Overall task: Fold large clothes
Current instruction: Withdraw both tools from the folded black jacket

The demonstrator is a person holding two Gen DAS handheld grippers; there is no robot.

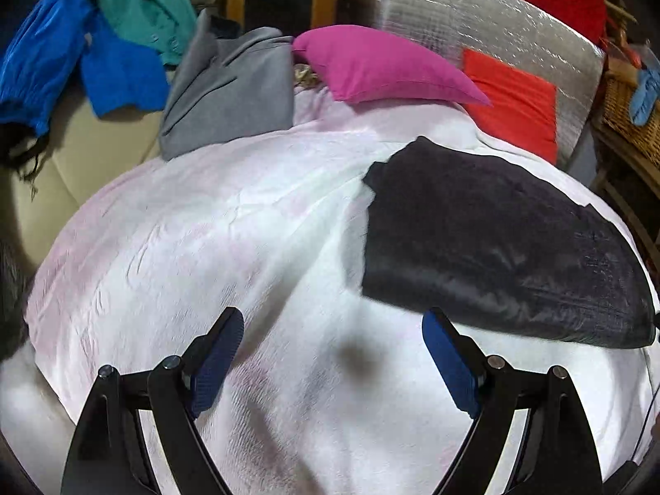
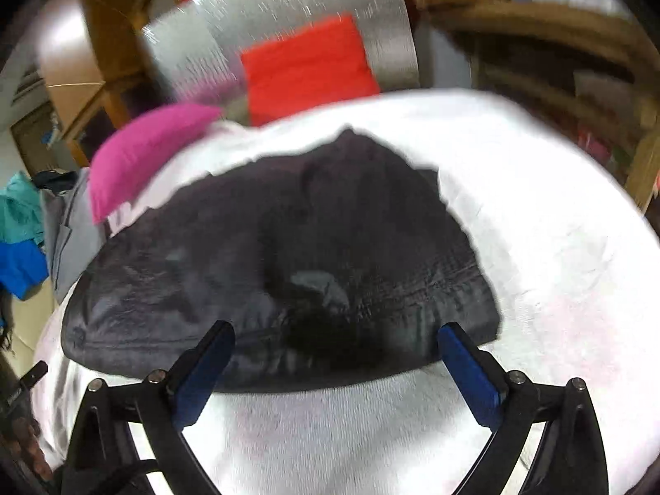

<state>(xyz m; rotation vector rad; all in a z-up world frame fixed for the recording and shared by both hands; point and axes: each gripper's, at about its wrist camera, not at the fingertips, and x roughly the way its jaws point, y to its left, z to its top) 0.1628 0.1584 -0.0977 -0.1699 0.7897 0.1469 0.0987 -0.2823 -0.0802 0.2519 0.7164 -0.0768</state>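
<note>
Clothes sit at far left: a blue top, a teal shirt and a grey garment, then a pink pillow and a red pillow. On the white blanket lies a folded black garment, toward the right. Left gripper hovers released over bare blanket; right gripper hangs released above the black garment's near edge.

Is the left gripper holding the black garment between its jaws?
No. The left gripper has its jaws wide apart over the white bedcover, and the black garment lies beside it.
</note>
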